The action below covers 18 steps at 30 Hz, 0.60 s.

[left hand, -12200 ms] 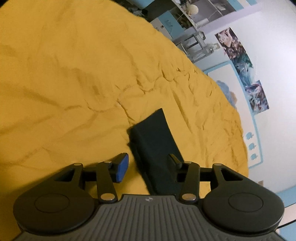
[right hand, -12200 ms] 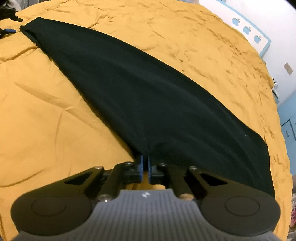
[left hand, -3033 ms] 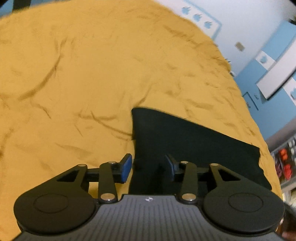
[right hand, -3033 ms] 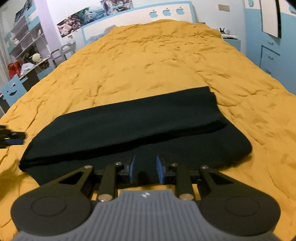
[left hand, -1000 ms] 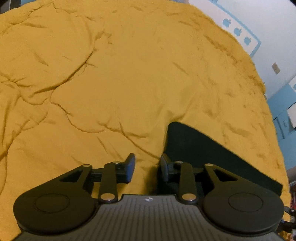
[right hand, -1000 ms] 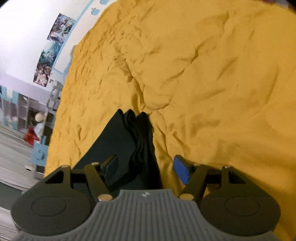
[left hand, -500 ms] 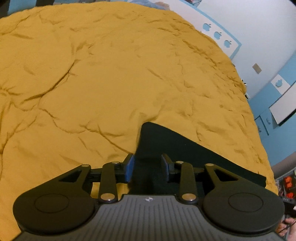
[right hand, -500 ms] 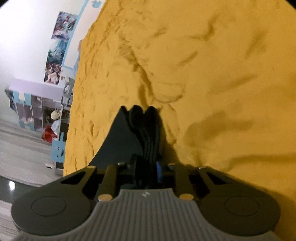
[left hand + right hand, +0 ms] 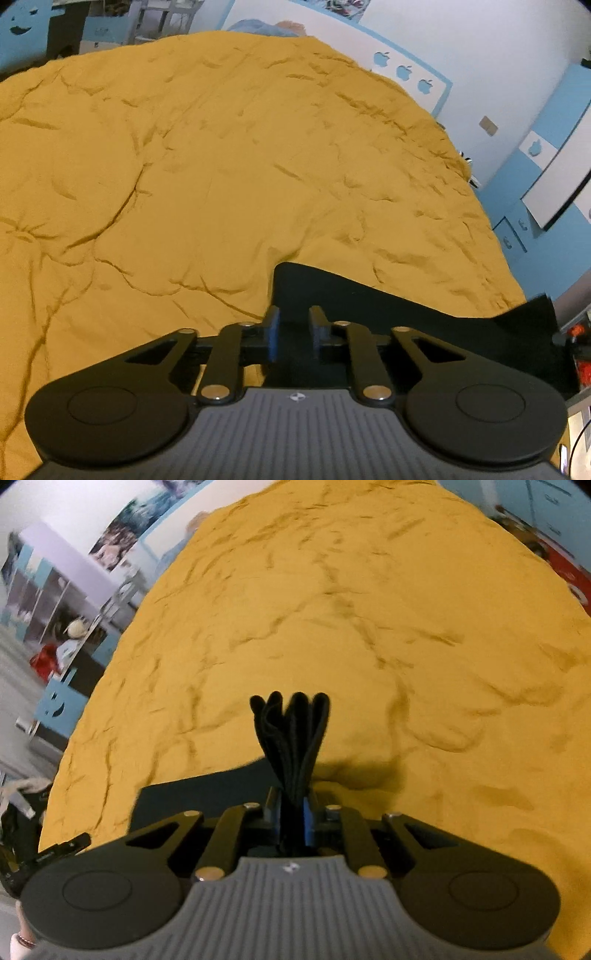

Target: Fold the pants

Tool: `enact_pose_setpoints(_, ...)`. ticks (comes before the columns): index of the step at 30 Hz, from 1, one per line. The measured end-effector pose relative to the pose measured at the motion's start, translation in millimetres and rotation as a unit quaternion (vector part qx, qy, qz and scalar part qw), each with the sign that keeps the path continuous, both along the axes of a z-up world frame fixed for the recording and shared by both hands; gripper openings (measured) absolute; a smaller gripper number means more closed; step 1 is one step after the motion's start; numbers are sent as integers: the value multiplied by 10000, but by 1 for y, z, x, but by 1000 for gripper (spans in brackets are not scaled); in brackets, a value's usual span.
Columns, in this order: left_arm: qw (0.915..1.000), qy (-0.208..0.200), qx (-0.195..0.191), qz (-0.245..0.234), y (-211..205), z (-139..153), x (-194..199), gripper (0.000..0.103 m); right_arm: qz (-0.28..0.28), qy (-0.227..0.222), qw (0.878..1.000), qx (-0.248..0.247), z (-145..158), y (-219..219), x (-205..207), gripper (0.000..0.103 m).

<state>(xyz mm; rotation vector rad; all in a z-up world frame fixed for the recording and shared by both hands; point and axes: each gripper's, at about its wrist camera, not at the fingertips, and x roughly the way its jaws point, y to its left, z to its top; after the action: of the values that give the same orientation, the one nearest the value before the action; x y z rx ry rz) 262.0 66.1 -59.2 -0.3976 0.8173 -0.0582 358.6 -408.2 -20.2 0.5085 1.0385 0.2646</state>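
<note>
pinching closed on the bunched end of the pants (image 9: 291, 738), the right gripper (image 9: 291, 818) lifts it while the left gripper (image 9: 293, 332) closes over the other end, the long axis spanning both above the yellow bedspread (image 9: 221, 166).

Black pants (image 9: 369, 306) on a mustard-yellow bedspread (image 9: 184, 166).

One pair of folded black fabric pants (image 9: 369, 306), one bed with a rumpled mustard-yellow cover (image 9: 221, 166), two black hand-held grippers (image 9: 294, 332) (image 9: 291, 821), three blue apple decals (image 9: 402, 72) on the headboard.
</note>
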Motion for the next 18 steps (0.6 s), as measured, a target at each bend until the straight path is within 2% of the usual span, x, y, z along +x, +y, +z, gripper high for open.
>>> enact_pose_setpoints(2,10000,-34,31,-21,3,3,-3,7,103,-29,9999,57,12,19,3,6)
enact_pose_setpoints(5,9999,-2,67,-88,8,5,-6,4,243,15,9996,163,26,50,9,6)
enact_pose_setpoints(9,9997,-103,-143,-177,16,7,-10,4,402,112,9982,421,37,94,16,6)
enact_pose_setpoints(13,9990,-154,-348,-218,26,3,-15,4,605,224,9966,505,37,148,28,5)
enact_pose_setpoints(18,9986,-109,-456,-239,37,-2,-17,4,741,436,9942,643,21,209,37,5)
